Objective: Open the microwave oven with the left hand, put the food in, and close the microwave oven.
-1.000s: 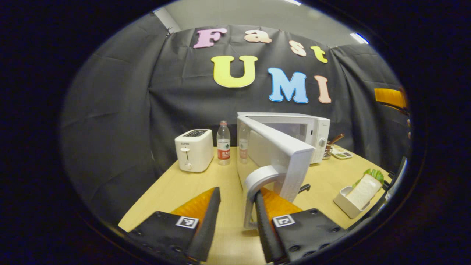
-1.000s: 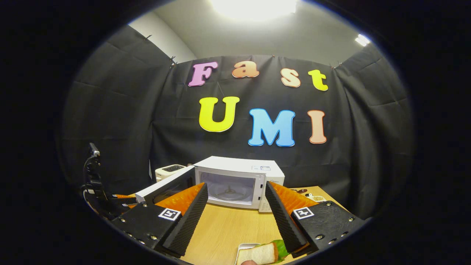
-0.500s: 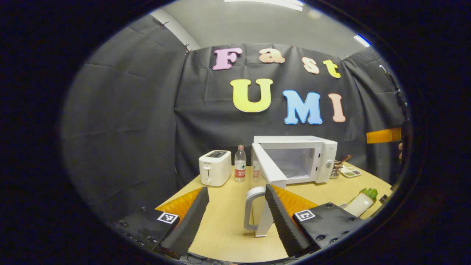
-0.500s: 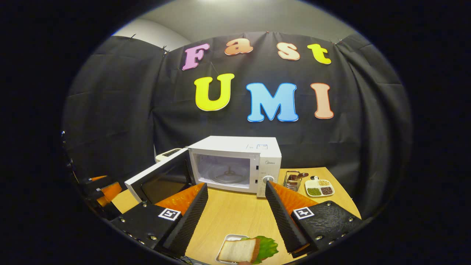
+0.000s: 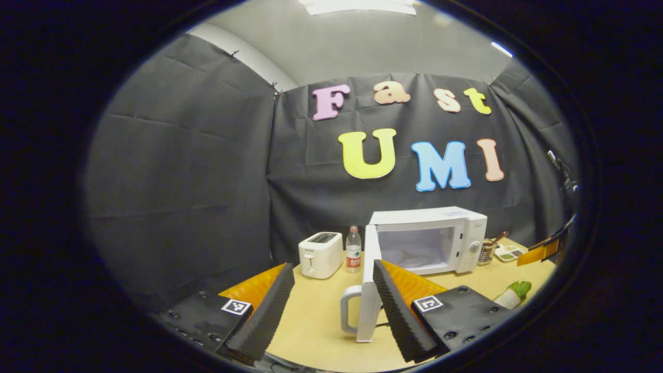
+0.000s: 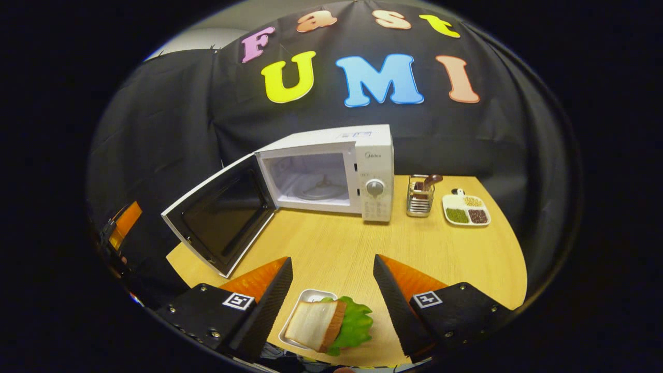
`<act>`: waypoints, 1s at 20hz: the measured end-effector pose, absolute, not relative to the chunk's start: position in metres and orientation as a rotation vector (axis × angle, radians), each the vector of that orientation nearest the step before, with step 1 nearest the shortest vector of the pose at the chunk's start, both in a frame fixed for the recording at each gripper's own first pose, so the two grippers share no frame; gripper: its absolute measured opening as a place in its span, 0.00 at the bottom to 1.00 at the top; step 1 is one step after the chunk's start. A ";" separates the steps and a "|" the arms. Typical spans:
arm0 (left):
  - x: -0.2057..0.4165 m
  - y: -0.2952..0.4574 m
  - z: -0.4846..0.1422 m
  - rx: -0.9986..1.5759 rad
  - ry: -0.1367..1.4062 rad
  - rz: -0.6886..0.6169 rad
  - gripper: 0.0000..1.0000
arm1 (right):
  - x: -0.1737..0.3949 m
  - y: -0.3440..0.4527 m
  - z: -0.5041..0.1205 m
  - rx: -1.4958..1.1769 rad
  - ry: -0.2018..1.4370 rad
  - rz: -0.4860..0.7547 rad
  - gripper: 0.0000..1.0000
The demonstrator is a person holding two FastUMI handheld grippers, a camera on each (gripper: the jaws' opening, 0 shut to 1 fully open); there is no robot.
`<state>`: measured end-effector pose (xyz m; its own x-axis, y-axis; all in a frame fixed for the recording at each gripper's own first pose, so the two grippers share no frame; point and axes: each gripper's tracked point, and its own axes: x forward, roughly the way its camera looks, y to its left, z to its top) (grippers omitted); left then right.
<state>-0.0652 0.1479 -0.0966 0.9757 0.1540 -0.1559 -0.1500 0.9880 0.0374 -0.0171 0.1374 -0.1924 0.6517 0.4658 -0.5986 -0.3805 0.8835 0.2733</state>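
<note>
The white microwave (image 6: 331,171) stands on the desk (image 6: 336,248), its door (image 6: 220,217) swung wide. Both tongs are open and hold nothing: left tongs (image 5: 331,305), right tongs (image 6: 331,305). The sandwich (image 6: 329,326) lies in its little tray between the right tongs. The writing on the microwave is too small to read.

The scene is enclosed by black cloth walls (image 5: 197,171), which are hung in creased panels and pinned along their upper edge. Above the cloth, at the top of the left gripper view, a plain grey ceiling (image 5: 393,46) is seen, with a bright strip light (image 5: 357,5) at the upper edge. A pale structural beam (image 5: 243,49) is seen at the upper left. The lower part of each view is taken up by a light wooden tabletop (image 6: 456,248) with a rounded edge.
</note>
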 end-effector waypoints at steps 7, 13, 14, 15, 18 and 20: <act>-0.071 0.137 -0.111 0.013 0.207 0.222 0.98 | -0.044 0.130 -0.251 0.251 0.940 0.509 0.98; -0.070 0.125 -0.107 0.016 0.196 0.263 0.98 | -0.070 0.131 -0.282 0.304 1.098 0.557 0.97; -0.070 0.122 -0.107 0.016 0.198 0.270 0.98 | -0.075 0.131 -0.288 0.307 1.126 0.564 0.91; -0.071 0.120 -0.109 0.020 0.202 0.282 0.97 | -0.080 0.132 -0.288 0.321 1.153 0.581 0.88; -0.076 0.115 -0.112 0.044 0.213 0.316 0.98 | -0.086 0.141 -0.289 0.381 1.203 0.623 0.76; -0.077 0.110 -0.111 0.051 0.212 0.328 0.96 | -0.087 0.147 -0.287 0.405 1.230 0.668 0.64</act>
<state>-0.0766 0.1095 -0.1114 0.9247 0.3252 -0.1979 -0.3146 0.9455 0.0839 -0.0868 0.1469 -0.2875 0.1825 0.6633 -0.7258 -0.2472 0.7454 0.6191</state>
